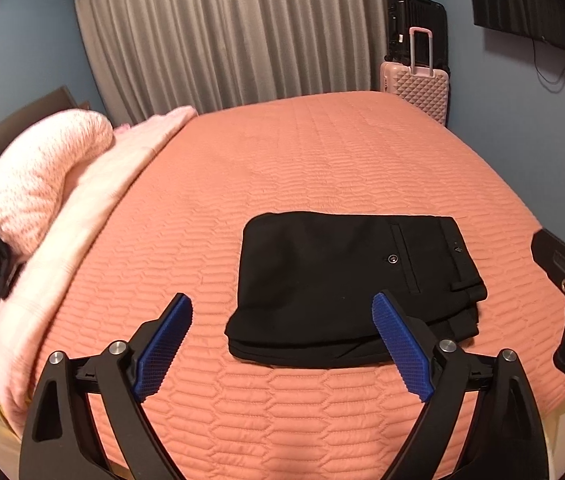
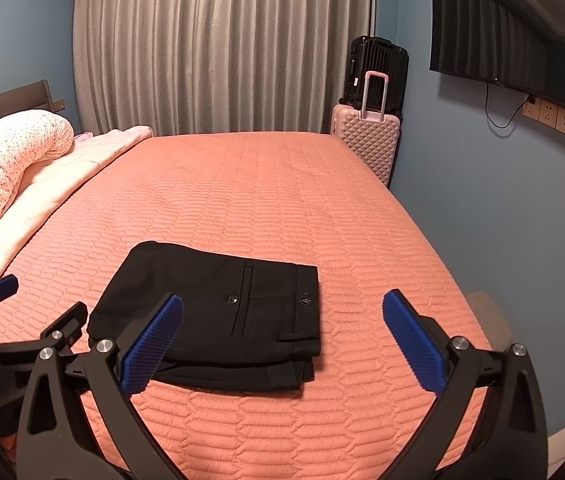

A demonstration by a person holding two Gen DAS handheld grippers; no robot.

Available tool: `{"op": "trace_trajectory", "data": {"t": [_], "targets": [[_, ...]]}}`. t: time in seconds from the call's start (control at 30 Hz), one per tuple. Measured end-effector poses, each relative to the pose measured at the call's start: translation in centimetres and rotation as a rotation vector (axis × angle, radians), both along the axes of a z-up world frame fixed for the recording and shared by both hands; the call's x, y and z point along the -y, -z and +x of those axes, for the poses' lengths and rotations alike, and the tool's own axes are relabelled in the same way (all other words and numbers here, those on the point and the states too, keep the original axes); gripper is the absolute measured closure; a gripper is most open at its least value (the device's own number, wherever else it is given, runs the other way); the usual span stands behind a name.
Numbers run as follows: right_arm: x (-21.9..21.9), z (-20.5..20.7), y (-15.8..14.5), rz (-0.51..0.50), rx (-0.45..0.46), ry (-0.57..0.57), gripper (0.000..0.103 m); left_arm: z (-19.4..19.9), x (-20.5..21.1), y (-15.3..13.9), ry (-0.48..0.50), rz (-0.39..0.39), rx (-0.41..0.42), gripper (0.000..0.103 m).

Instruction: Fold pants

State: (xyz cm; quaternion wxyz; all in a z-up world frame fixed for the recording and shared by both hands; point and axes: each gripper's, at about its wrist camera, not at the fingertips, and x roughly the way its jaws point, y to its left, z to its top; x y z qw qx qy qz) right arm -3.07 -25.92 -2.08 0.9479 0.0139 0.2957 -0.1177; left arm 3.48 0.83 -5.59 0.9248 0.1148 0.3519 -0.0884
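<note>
black dress pants (image 1: 346, 284) lying folded on bed (image 1: 322, 160); left tongs (image 1: 282, 344) and right tongs (image 2: 282, 344) hovering released at six o'clock; folding looks finished, only withdrawing remains.

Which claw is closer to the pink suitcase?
Right, I'd guess. The right claw hovers open over the bed's suitcase-side half, beside the pants. The left claw hovers open farther toward the pillow side from the pink suitcase.
</note>
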Motion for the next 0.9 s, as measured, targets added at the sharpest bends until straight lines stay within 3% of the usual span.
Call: {"op": "trace_trajectory", "data": {"t": [0.2,0.9], "targets": [[0.4,0.0,0.1,-0.001,-0.001,0.013,0.005,-0.4,0.9,0.0,0.064,-0.001,-0.001,0.013],[-0.4,0.0,0.3,0.005,-0.002,0.007,0.005,0.5,-0.1,0.9,0.043,-0.036,-0.077,0.013]]}}
